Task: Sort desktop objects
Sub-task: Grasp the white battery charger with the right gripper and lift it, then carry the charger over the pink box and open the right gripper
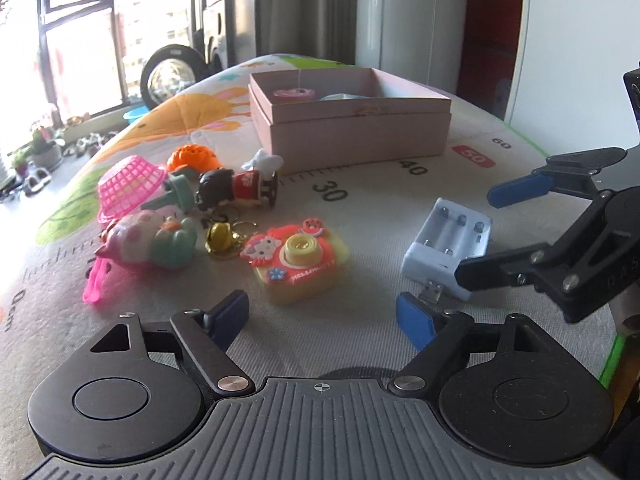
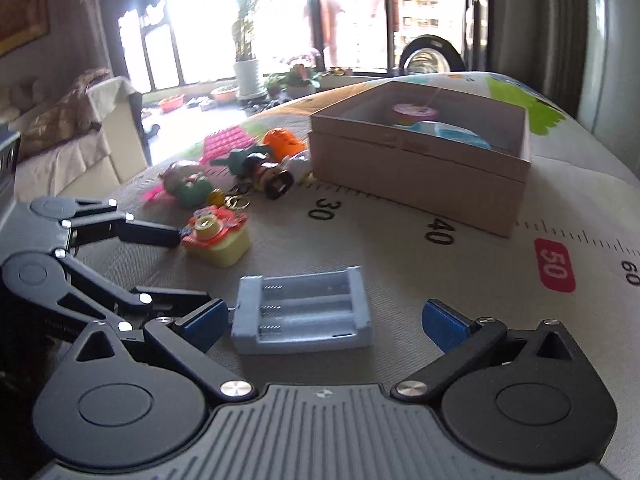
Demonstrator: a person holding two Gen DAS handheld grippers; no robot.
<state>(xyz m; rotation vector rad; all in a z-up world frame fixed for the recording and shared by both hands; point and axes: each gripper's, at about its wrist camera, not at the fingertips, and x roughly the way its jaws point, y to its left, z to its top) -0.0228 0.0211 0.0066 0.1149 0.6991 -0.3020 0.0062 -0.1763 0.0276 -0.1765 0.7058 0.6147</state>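
Observation:
A white battery charger lies flat on the printed mat between the blue pads of my right gripper. The left pad is close to its end, the right pad stands clear, so that gripper is open. From the left wrist view the charger sits at right with the right gripper straddling it. My left gripper is open with nothing between its fingers, just short of a red and yellow toy camera. An open pink box stands behind, holding a pink round item and a pale blue one.
Left of the camera lies a cluster: pink basket, orange toy, dark-haired doll, pastel figurine, gold bell on rings. The mat's green edge falls away at right. My left gripper is beside the charger.

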